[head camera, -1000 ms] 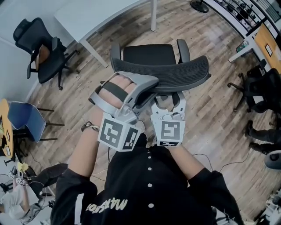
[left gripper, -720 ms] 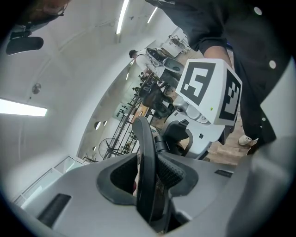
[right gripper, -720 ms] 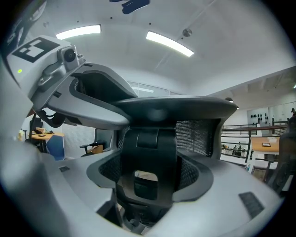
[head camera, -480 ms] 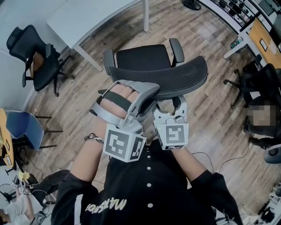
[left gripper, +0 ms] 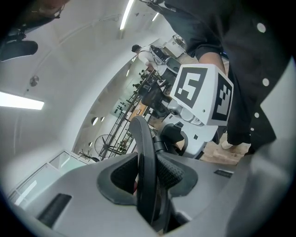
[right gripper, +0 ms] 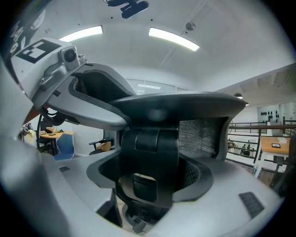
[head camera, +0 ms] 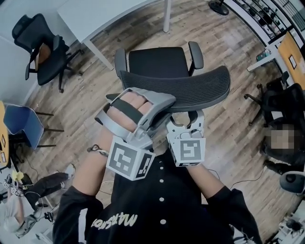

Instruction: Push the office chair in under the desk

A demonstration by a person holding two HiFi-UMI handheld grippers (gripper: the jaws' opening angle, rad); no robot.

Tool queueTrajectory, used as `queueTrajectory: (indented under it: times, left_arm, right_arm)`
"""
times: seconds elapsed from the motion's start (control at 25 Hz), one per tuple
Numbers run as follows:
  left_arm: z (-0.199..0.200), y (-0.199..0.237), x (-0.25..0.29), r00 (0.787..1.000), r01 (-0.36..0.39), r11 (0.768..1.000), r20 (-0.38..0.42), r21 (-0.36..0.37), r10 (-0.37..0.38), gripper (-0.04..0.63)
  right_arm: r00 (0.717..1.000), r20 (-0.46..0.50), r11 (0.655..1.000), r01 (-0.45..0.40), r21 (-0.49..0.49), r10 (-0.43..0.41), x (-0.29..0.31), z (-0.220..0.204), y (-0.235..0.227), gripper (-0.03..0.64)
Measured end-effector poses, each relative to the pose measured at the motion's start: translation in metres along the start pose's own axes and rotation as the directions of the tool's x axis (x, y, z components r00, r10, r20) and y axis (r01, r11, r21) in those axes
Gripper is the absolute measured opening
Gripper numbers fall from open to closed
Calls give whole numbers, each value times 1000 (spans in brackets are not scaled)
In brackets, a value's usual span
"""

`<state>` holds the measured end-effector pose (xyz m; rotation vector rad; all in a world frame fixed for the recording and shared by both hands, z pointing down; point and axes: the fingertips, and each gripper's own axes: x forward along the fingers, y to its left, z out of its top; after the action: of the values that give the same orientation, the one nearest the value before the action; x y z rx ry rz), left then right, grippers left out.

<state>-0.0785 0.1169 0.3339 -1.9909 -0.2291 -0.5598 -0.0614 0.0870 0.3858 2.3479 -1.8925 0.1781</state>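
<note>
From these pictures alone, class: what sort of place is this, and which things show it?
Probably an open-plan office or lab: a mesh office chair faces a white desk, a second office chair stands at the left, and an orange-topped desk sits at the right edge.

- Office chair (head camera: 159,62): black, upright, curved mesh backrest on the near side, seat and both armrests pointing far.
- Desk (head camera: 90,16): white, far left, just beyond the seat.

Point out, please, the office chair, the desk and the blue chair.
office chair (head camera: 195,85): head view, on its mesh backrest.
desk (head camera: 105,12): head view, on its white top.
blue chair (head camera: 21,125): head view, on its blue shell.
</note>
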Motion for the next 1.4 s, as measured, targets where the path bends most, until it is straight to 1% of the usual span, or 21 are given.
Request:
queueTrajectory:
  times: [0.24, 0.48, 0.76, 0.88, 0.96, 1.04, 1.4]
  left_arm:
    - [5, 0, 8, 998, -8, 1000, -59, -28, 6, 126]
    - [10, 2, 15, 995, -29, 999, -96, -40, 25, 123]
    - [21, 5, 27, 990, -51, 997, -131, -57, 43, 121]
    - [26, 7, 33, 988, -64, 996, -146, -63, 54, 121]
    - [28, 9, 37, 986, -71, 995, -157, -67, 60, 121]
    - [30, 9, 41, 984, -79, 994, -164, -70, 66, 121]
    - [36, 14, 51, 976, -108, 991, -196, -80, 91, 121]
  right_arm:
    - [997, -11, 997, -79, -8, 79, -1, -2, -5, 325]
    - [991, -9, 991, -130, -16, 130, -1, -2, -11, 325]
    - [983, -19, 983, -181, -20, 181, -5, -4, -26, 325]
    - [980, -3, 979, -201, -22, 201, -6, -2, -34, 325]
    - [976, -17, 976, -216, -21, 215, -7, -4, -38, 325]
    - [974, -30, 974, -227, -21, 226, -7, -6, -41, 325]
    - [963, -21, 963, -268, -29, 268, -7, -5, -53, 325]
